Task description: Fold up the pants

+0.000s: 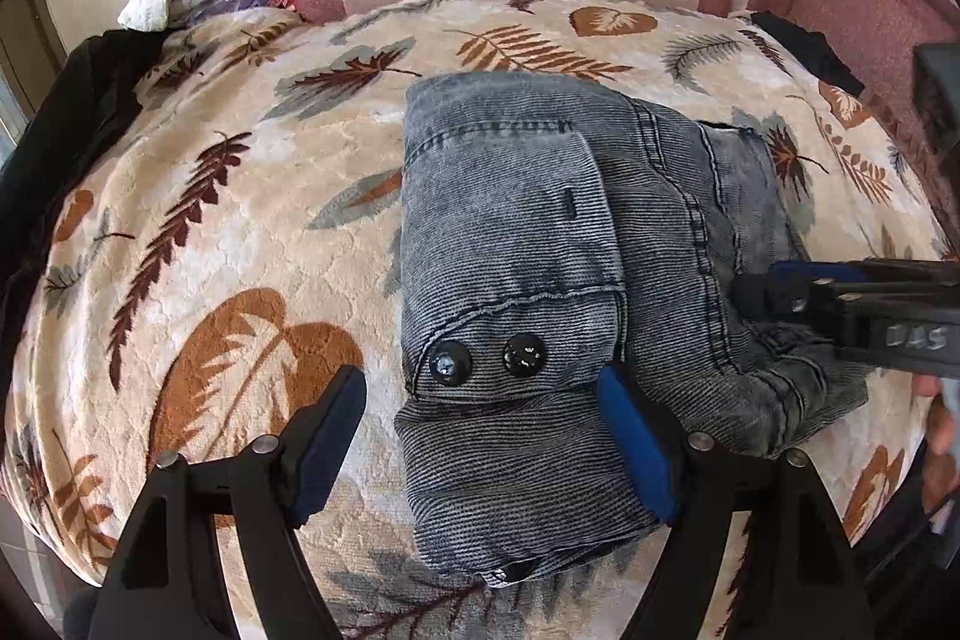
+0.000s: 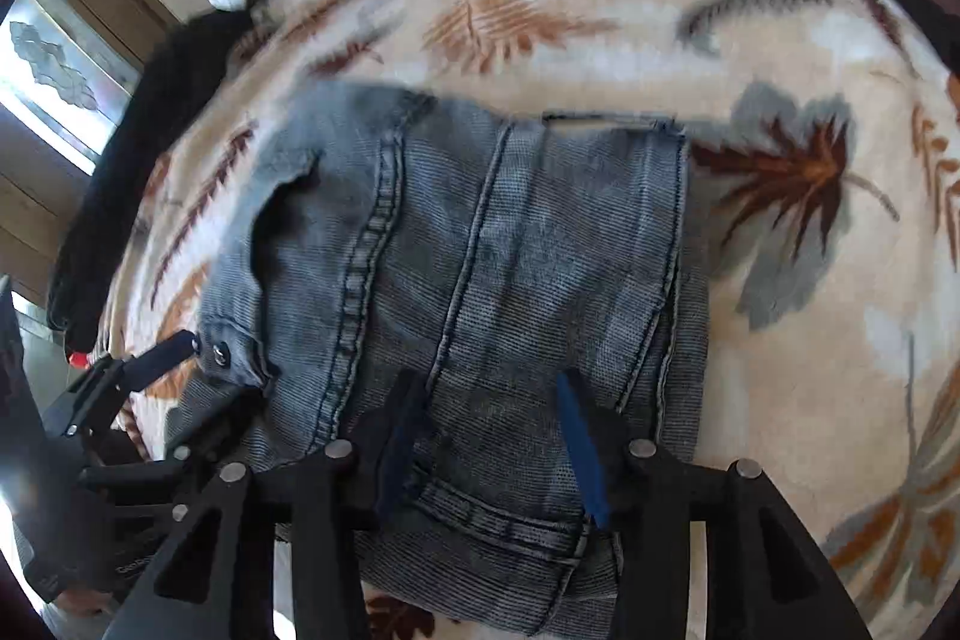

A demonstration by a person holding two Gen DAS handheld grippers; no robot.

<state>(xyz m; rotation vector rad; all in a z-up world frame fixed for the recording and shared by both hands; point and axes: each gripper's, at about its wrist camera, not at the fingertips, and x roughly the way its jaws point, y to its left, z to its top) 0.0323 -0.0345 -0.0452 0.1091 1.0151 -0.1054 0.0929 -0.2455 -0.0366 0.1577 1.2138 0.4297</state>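
Left tool [image 1: 480, 418]: jaws spread wide, holding nothing. Its right pad [image 1: 633, 445] lies against the near part of the pants [image 1: 528, 250]; its left pad sits off the cloth, over the blanket [image 1: 198, 196].

Right tool [image 2: 495, 436]: jaws parted, both pads resting on the denim near the near hem; no cloth pinched between them as far as the view shows. In the left view it reaches in over the right edge of the pants.

Pants: grey denim, folded into a thick compact bundle, lying on the leaf-print blanket that covers the bed. A flap with 2 black buttons [image 1: 486, 358] sits on top of the pants at the near-left corner. Judged close to finished.

Risks, judged:
- Bundle is bulky, layers uneven. If either tool lifts away with a pad dragging, the top layer may peel back and undo the fold.
- The right edge of the pants looks looser, with the hem bunched; pressing there could shove the layers askew.
- The buttoned flap stands proud of the pants; a passing pad could catch it.
- Plush blanket grips denim, so sliding the bundle would likely wrinkle it.
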